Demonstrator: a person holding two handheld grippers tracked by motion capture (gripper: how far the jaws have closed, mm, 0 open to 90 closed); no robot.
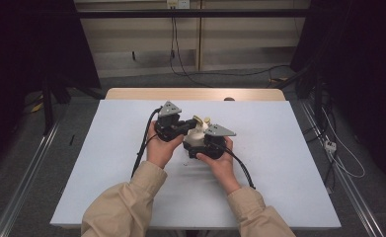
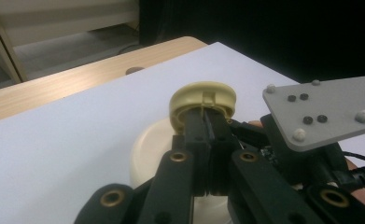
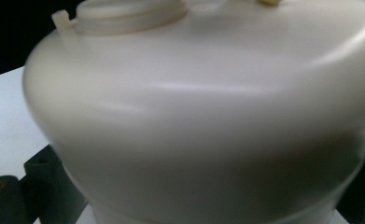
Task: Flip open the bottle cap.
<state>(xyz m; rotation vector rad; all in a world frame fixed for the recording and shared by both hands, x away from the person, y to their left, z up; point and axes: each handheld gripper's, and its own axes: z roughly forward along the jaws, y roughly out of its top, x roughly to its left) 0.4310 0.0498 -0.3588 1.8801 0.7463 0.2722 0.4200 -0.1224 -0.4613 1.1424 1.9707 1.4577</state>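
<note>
Left tongs (image 2: pixel 207 122) pinched on yellow flip lid (image 2: pixel 203 100). Right tongs (image 1: pixel 194 143) clamp cream bottle (image 3: pixel 203 116) body. Both mid-table (image 1: pixel 279 163), bottle between hands; bare white surface all round, edges well apart.

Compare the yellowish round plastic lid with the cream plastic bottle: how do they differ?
The yellowish round plastic lid is small, flat and darker; the cream plastic bottle is far bigger, bulging and paler. The lid stands tilted up on edge, pinched by the left gripper; the bottle sits between the right gripper's jaws, its ringed neck uncovered. Both are smooth plastic, held above the white table.
</note>
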